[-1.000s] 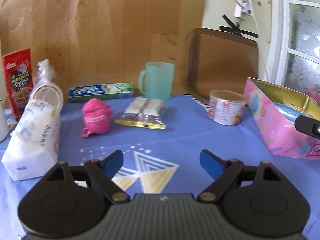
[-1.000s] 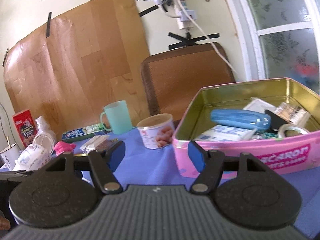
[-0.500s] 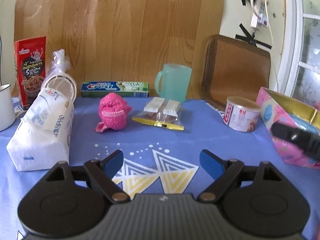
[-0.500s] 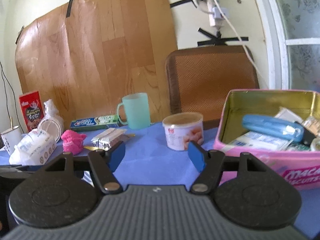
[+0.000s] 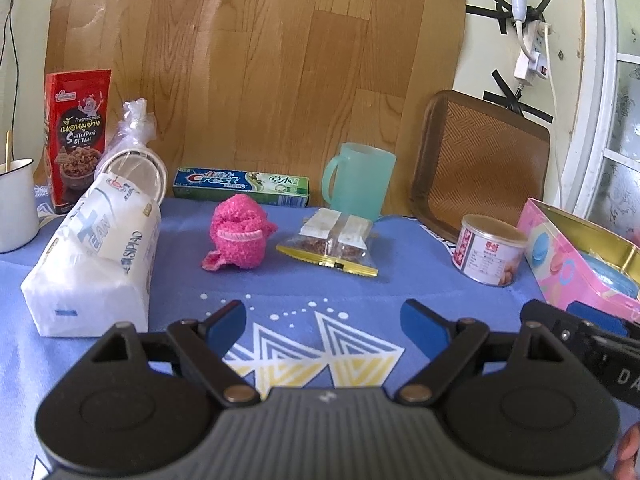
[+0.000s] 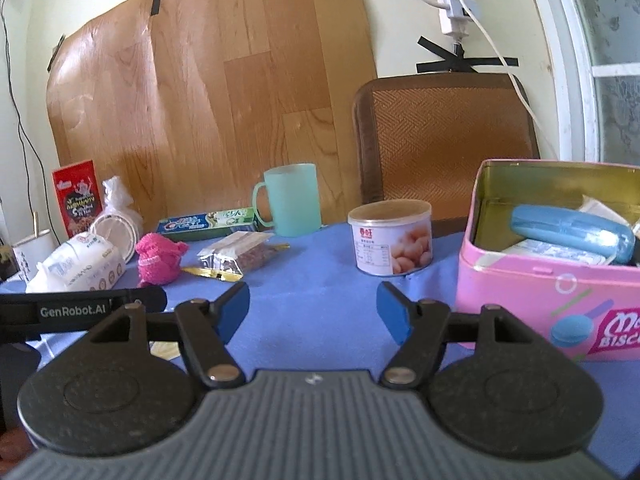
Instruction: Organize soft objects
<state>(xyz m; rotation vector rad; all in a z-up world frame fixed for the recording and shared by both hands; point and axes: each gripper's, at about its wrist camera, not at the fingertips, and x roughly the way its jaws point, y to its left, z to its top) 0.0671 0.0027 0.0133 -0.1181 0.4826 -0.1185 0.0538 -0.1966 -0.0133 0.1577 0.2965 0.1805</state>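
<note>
A fuzzy pink sock ball (image 5: pixel 240 236) lies on the blue tablecloth (image 5: pixel 320 292), between a soft white tissue pack (image 5: pixel 96 264) and a clear snack packet (image 5: pixel 334 246). My left gripper (image 5: pixel 322 316) hovers in front of them, open, with only cloth between its fingers. The right wrist view shows the sock ball (image 6: pixel 158 258) and tissue pack (image 6: pixel 76 266) far left. My right gripper (image 6: pixel 312 296) faces a white can (image 6: pixel 390 240). Its jaws are opening and nothing is between them. An open pink tin (image 6: pixel 540 292) stands at the right.
A toothpaste box (image 5: pixel 240 186), a teal mug (image 5: pixel 360 180), a red food pouch (image 5: pixel 76 140) and a white enamel cup (image 5: pixel 14 204) line the back against a wood-pattern board. The pink tin (image 5: pixel 560 264) holds a blue case. A brown chair back (image 5: pixel 480 168) rises behind the table.
The left wrist view has rolled level and sits a little nearer the sock ball. The right gripper has swung left, so the tin now sits at its view's right edge.
</note>
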